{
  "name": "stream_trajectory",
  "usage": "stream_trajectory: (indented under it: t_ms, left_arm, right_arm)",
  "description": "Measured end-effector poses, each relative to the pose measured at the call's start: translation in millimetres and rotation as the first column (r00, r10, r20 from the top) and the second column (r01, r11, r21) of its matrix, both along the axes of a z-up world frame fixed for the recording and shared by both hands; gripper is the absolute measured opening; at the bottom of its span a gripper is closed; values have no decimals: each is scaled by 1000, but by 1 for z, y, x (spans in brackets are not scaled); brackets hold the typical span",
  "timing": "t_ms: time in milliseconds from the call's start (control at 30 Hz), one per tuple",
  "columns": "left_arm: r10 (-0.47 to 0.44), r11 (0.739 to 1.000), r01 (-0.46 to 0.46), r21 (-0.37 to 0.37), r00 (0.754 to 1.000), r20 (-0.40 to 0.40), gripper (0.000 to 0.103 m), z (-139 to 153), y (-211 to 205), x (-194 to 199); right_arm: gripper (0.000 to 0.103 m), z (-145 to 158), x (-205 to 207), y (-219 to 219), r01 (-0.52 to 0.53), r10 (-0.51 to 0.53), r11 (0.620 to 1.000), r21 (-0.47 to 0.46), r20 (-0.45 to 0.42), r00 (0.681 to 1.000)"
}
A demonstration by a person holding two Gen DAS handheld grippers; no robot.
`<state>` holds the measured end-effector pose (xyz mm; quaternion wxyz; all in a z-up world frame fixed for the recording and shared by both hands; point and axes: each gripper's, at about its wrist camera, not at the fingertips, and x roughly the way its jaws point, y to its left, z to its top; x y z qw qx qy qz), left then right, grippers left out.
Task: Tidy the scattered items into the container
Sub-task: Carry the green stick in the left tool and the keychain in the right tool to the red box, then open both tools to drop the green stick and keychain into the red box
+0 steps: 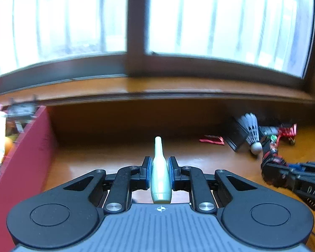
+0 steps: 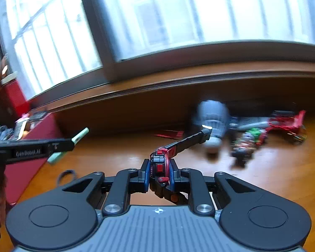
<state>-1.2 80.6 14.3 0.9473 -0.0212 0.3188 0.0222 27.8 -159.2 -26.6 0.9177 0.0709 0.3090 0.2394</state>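
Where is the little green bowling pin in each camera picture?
Left wrist view: the pin is in the bottom middle, squeezed between the left gripper's pads, thin end pointing away.
Right wrist view: the pin is at the left edge, sticking out both sides of the left gripper.
Shared landmark: the shuttlecock on the table, right of the pin in both.

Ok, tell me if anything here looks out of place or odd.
Nothing looks damaged or spilled. A shuttlecock, a red wrapper and toys lie scattered on the wooden surface, outside the red container. A black hair tie lies nearby too.
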Motion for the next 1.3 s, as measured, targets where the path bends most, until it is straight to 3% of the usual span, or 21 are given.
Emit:
stream_trajectory:
  t_ms: [467, 633, 833, 1233, 1300]
  left_arm:
    - [198, 977, -207, 59, 971, 131, 18, 64, 118, -65]
    - [246, 963, -259, 68, 957, 156, 18, 77, 166, -69]
    - [263, 961, -272, 53, 957, 124, 18, 68, 212, -50]
    - [260, 965, -260, -14, 962, 85, 19, 48, 254, -48]
    - [259, 966, -257, -34, 961, 95, 23, 51, 260, -53]
  right_arm:
    - [19, 44, -41, 135, -219, 217, 973, 77, 40, 975]
    - [19, 57, -59, 181, -280, 275, 957, 80, 63, 959]
    - [19, 63, -70, 215, -291, 286, 954, 68, 75, 955]
    - [19, 85, -75, 258, -273, 266, 962, 29, 135, 954]
    - [19, 90, -74, 270, -285, 279, 958, 25, 144, 949]
